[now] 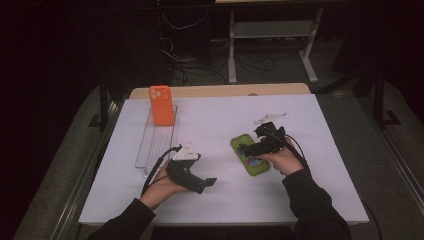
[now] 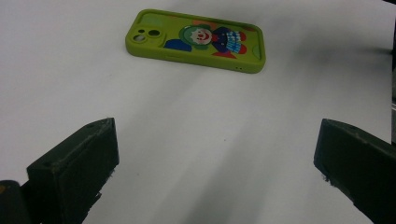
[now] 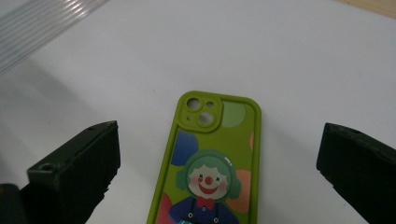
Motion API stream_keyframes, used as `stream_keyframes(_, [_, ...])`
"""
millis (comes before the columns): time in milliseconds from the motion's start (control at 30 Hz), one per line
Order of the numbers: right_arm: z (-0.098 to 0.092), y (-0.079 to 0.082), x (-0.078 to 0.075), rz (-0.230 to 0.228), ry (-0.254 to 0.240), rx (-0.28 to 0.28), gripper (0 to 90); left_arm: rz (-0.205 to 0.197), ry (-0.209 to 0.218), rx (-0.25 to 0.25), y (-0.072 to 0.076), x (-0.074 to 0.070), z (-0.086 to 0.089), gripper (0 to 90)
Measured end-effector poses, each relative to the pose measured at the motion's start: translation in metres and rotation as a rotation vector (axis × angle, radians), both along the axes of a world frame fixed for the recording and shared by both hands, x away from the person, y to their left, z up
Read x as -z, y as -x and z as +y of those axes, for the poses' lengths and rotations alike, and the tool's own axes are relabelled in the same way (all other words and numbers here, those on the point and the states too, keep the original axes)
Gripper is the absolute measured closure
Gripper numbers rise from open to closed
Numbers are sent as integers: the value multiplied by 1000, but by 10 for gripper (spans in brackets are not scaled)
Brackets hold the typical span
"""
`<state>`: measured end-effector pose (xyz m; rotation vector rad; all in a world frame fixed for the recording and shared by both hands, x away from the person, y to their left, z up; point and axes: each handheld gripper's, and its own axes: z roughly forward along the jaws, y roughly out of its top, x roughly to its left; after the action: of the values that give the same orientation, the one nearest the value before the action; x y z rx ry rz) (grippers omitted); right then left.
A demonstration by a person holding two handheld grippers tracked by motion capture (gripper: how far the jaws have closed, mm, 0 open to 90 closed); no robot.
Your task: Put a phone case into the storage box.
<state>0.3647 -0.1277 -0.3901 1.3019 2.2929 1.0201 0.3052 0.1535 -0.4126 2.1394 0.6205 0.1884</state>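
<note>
A lime-green phone case (image 1: 248, 154) with a clown picture lies flat, back up, on the white table right of centre. In the left gripper view the case (image 2: 196, 40) lies some way beyond the jaws. My right gripper (image 1: 246, 147) hovers over it, open; in the right gripper view the case (image 3: 212, 158) lies between the wide-apart jaws of the gripper (image 3: 219, 135), camera end pointing away. My left gripper (image 1: 206, 176) rests low near the table's front centre, aimed right toward the case. This gripper (image 2: 217, 135) is open with bare table between its jaws.
An orange phone case (image 1: 161, 105) stands upright at the far end of a clear ribbed rack (image 1: 156, 141) on the left. A small white plastic piece (image 1: 270, 118) lies behind the right gripper. A corner of the rack (image 3: 42, 23) shows in the right gripper view.
</note>
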Motion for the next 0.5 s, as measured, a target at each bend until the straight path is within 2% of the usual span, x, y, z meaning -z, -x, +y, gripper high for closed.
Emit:
stream_keyframes(33, [0, 0, 2, 4, 4, -3, 0, 12, 7, -10, 1, 0, 0, 0])
stream_keyframes(500, [5, 1, 22, 70, 65, -1, 0, 12, 8, -11, 1, 0, 0, 0])
